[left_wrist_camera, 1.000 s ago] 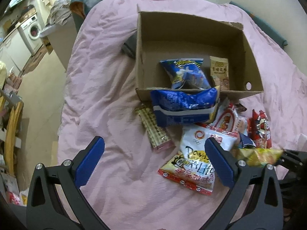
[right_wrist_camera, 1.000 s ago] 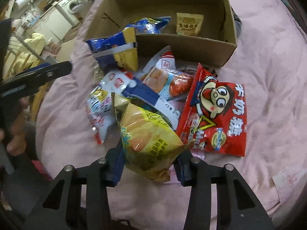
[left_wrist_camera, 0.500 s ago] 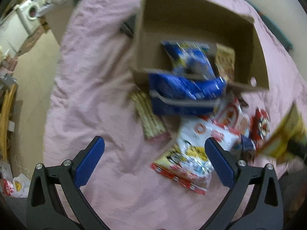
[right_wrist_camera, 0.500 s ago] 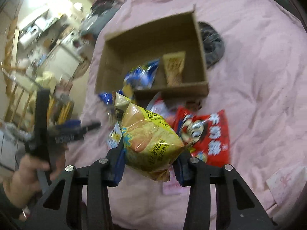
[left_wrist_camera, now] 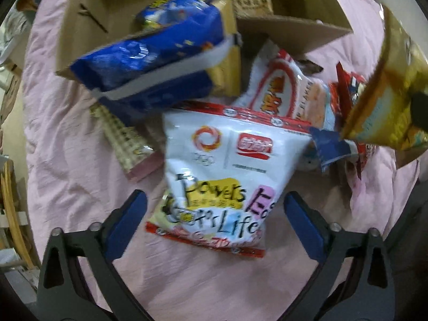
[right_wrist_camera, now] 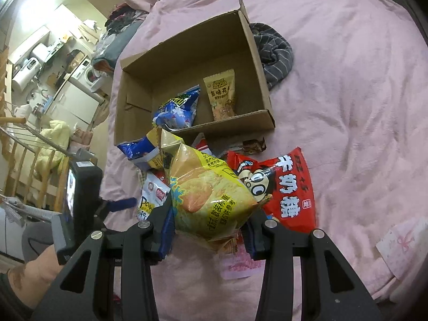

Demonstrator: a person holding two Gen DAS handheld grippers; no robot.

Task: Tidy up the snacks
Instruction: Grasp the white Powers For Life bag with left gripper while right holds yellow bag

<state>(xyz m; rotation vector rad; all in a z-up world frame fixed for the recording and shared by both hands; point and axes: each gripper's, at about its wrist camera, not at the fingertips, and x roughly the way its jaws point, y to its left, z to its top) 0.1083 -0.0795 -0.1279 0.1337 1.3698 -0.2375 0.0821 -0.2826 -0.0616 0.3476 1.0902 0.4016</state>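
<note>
My right gripper is shut on a yellow chip bag and holds it in the air in front of the cardboard box; the bag also shows in the left wrist view. The box holds a blue snack bag and a tan packet. My left gripper is open, its jaws on either side of the lower end of a white "Power's Life" bag on the pink bedspread. A big blue bag leans on the box's front wall.
A red candy bag, a white-and-red bag and a checkered packet lie in the pile. Grey striped cloth lies right of the box. The bed's edge drops off at the left, toward the kitchen floor.
My left gripper has moved forward and down, close over the white bag. My right gripper has lifted the yellow bag off the pile and pulled back and up.
</note>
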